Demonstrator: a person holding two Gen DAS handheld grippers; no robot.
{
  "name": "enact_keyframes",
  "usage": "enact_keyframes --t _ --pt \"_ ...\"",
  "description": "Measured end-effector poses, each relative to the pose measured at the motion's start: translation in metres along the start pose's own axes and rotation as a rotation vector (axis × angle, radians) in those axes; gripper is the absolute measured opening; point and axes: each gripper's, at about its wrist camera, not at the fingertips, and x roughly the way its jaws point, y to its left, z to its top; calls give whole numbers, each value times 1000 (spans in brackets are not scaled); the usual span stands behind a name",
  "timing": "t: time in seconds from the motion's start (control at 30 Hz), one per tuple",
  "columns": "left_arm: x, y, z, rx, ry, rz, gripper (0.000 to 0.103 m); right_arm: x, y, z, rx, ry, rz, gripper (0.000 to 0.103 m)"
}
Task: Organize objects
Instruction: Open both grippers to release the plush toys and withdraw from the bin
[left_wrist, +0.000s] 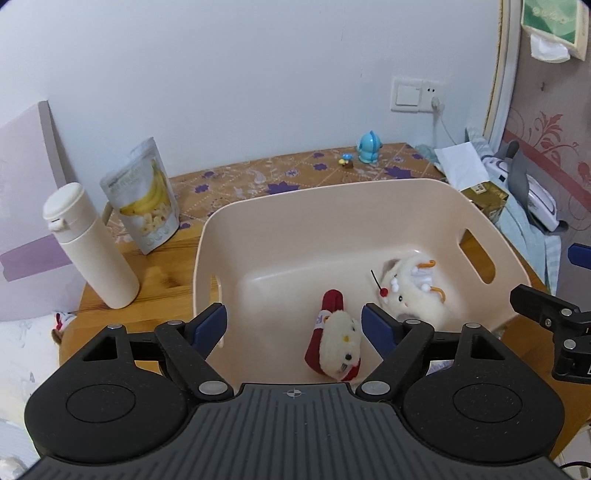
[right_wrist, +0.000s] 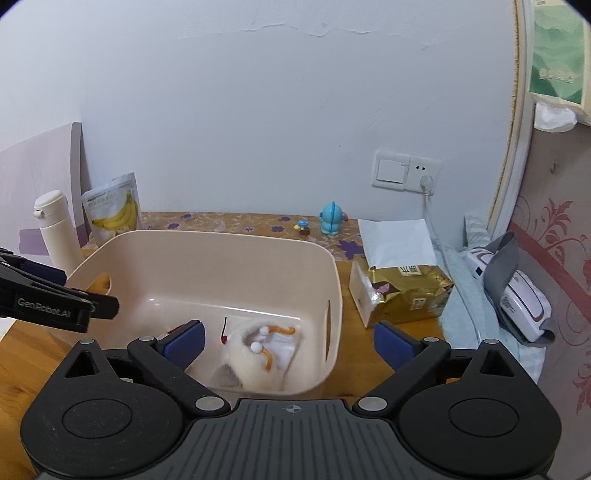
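both my left gripper (left_wrist: 293, 326) and right gripper (right_wrist: 288, 343) hang wide open and empty over the beige plastic bin (left_wrist: 332, 199), lower centre, where two light, squashy plush toys, a white-and-red one (left_wrist: 338, 345) and a cream one (right_wrist: 255, 360), look best pinched mid-body.

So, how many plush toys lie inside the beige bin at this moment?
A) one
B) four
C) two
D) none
C: the left wrist view shows a white and red plush toy and a white fluffy plush toy lying on the floor of the beige bin, and no others.
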Motion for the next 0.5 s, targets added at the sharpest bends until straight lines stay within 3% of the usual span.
enact_keyframes --t 0.13,0.5 --pt "-14 1 -8 1 -23 17 88 -13 -1 -6 5 -10 -4 102" --pt "-32 8 -41 -26 -4 29 90 -36 -4 -32 -2 4 -25 103"
